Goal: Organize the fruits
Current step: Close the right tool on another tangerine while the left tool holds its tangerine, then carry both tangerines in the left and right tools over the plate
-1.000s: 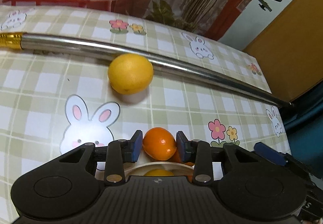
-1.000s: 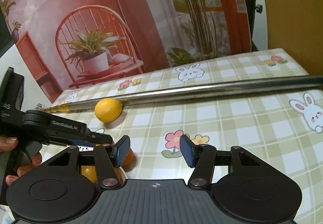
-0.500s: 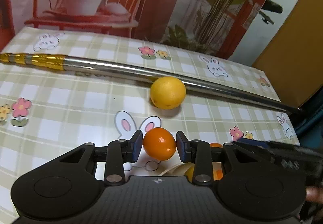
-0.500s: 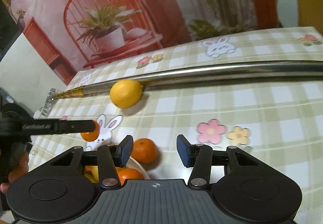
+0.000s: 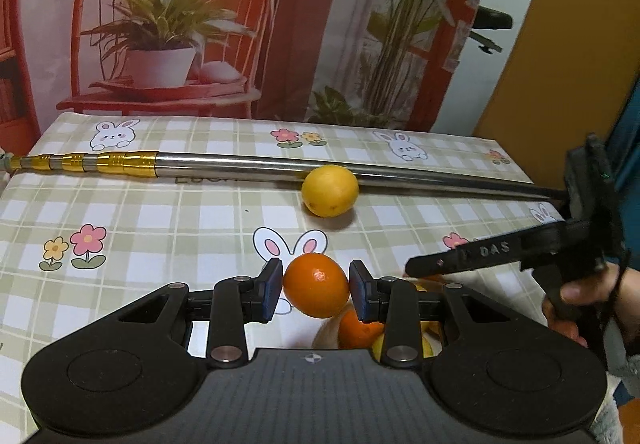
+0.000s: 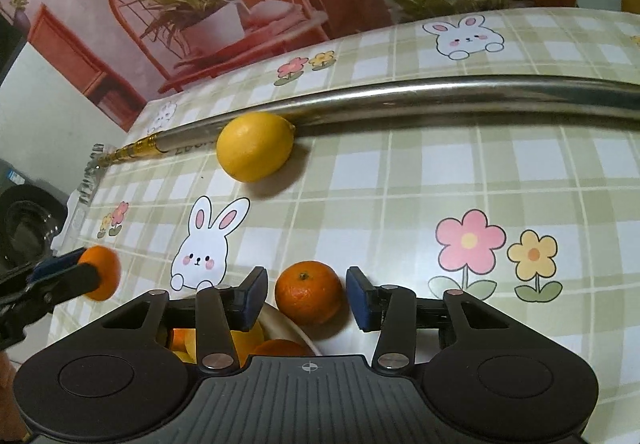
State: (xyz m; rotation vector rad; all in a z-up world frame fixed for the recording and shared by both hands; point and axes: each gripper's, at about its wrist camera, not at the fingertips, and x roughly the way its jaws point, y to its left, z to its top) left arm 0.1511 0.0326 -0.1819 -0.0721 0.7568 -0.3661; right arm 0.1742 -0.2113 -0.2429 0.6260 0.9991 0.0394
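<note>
My left gripper (image 5: 316, 290) is shut on an orange mandarin (image 5: 316, 284) and holds it above the table; the right wrist view shows this same mandarin (image 6: 102, 272) at the far left. My right gripper (image 6: 306, 298) straddles a second mandarin (image 6: 308, 292) that lies on the tablecloth beside a white bowl (image 6: 292, 330). Its jaws are closing, with a small gap still on each side of the fruit. The bowl holds several oranges and yellow fruits (image 6: 244, 340). A yellow lemon (image 6: 254, 146) rests against a steel pole (image 6: 440, 96).
The steel pole (image 5: 240, 170), with its gold end at the left, lies across the far part of the table. A checked tablecloth (image 5: 160, 228) with rabbits and flowers covers the table. A person's hand (image 5: 592, 292) holds the right gripper's handle. A printed backdrop stands behind the table.
The left gripper rose and drew away from the bowl with its mandarin. The right gripper came down and in over the loose mandarin, and its jaws narrowed around it.
</note>
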